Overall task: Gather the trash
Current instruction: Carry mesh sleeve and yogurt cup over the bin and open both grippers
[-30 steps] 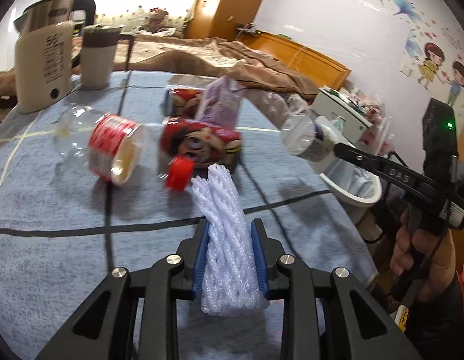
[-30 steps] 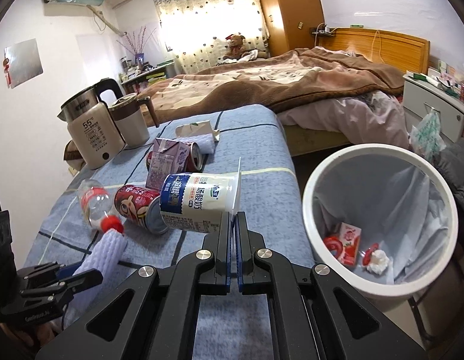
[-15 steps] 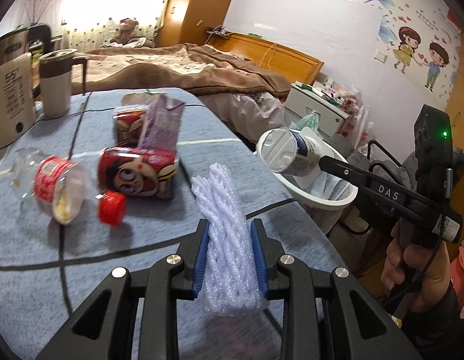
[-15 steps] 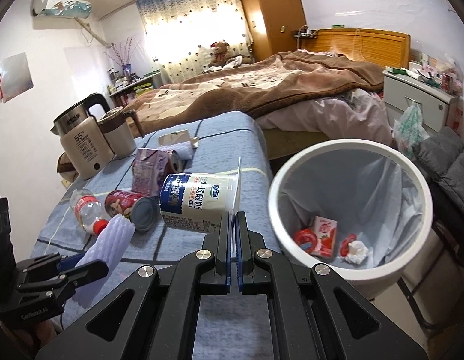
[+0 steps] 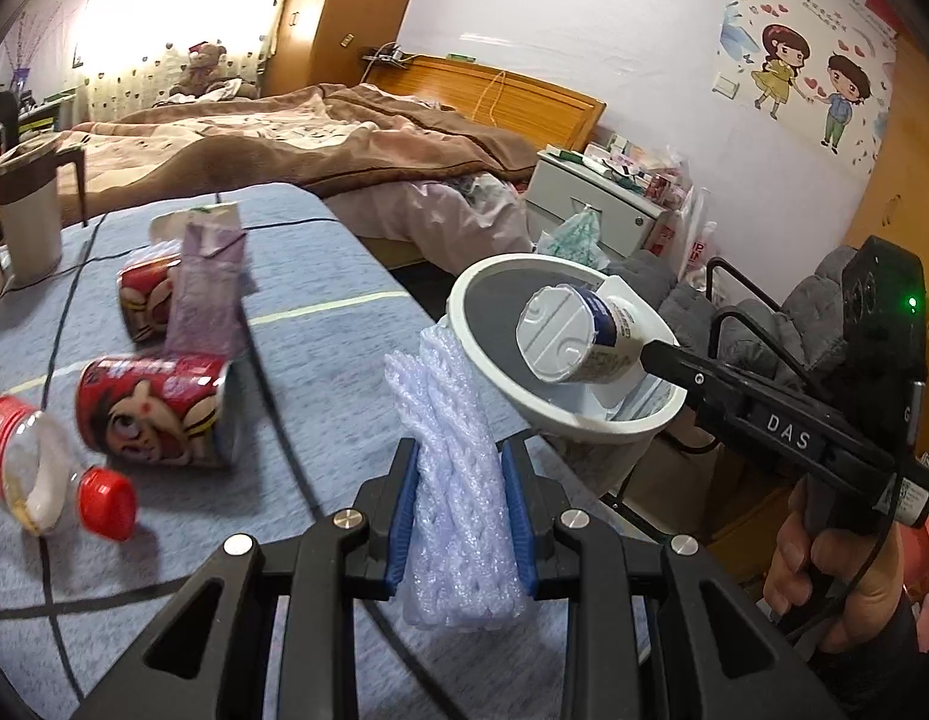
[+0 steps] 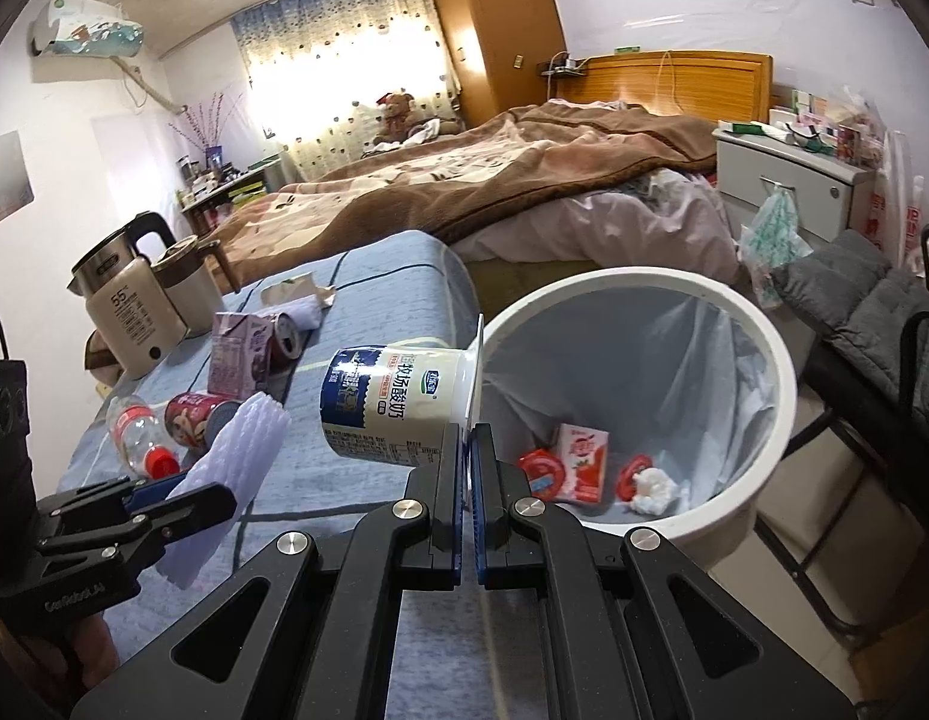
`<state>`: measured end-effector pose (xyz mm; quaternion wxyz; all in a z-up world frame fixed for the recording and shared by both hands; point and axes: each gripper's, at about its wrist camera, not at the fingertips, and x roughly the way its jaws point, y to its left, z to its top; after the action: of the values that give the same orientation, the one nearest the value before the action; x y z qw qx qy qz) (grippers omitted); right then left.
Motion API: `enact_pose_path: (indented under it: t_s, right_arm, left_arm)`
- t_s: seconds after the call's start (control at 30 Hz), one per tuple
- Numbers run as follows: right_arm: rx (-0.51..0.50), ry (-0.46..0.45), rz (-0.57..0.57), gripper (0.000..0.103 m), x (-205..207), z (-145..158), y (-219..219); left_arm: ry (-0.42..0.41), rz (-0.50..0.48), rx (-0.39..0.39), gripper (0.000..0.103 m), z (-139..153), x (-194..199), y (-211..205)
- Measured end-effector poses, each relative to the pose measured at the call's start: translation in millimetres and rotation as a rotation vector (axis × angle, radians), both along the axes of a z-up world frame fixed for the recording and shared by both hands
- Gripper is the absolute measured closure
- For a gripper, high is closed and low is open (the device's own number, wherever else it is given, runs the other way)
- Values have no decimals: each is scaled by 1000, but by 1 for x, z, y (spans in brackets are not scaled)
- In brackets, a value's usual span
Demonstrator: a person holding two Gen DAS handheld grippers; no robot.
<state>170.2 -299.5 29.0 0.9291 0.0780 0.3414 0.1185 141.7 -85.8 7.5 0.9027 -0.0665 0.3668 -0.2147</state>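
My left gripper (image 5: 461,510) is shut on a white foam net sleeve (image 5: 455,480), held above the blue table's right edge. The same sleeve (image 6: 236,450) shows at the left of the right wrist view. My right gripper (image 6: 469,456) is shut on the rim of a white and blue yogurt cup (image 6: 398,405), which lies on its side just left of the white trash bin (image 6: 758,348). From the left wrist view the cup (image 5: 575,333) hangs over the bin's (image 5: 560,420) mouth. The bin holds a pink carton (image 6: 578,456), a red lid and a white wad.
On the blue tablecloth (image 5: 320,276) lie two red cans (image 5: 158,408), a purple carton (image 5: 206,288), a clear bottle with a red cap (image 5: 38,474) and crumpled paper. A kettle (image 6: 128,312) and mug stand at the table's far left. Bed, nightstand and a grey chair surround the bin.
Both grippers have swung right toward the bin with their loads. The yogurt cup now hangs by the bin's mouth; the foam sleeve has left the table's middle and neared its right edge.
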Motion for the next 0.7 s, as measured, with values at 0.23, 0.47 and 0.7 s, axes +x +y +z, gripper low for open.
enact_pose_path:
  t_s: [0.23,0.47,0.7]
  right_arm:
    - [2,1,-39,101,2,-2,-15]
    - [3,7,-97,101,4,-4,-39]
    - [4,18,-133,101,6,-8,-53]
  left_arm:
    - [-15,-41,11,74,6,15,-20]
    - [-23,-88,14,74,10,33,-43]
    - [-21,-128,19,74,9,46,-61]
